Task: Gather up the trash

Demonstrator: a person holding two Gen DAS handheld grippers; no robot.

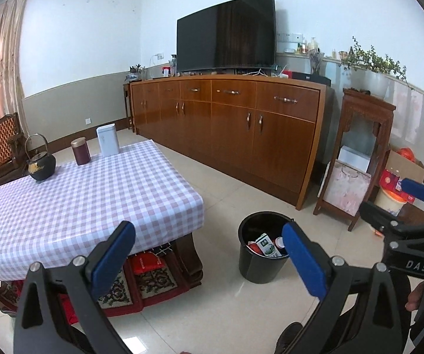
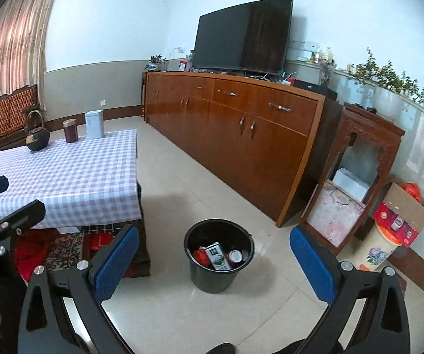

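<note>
Both grippers, left gripper (image 1: 209, 246) and right gripper (image 2: 215, 253), hung wide open with nothing between the blue pads, and the black bin (image 2: 218, 255) sat on the floor tiles at lower center, holding a green carton (image 2: 218, 256) and red trash, right of the checkered table (image 2: 64, 174).

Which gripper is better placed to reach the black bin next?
Right, probably. The black bin sits centered between the right gripper jaws in its view; in the left wrist view it lies beside the left gripper, toward its right jaw. Both are open and empty.
</note>
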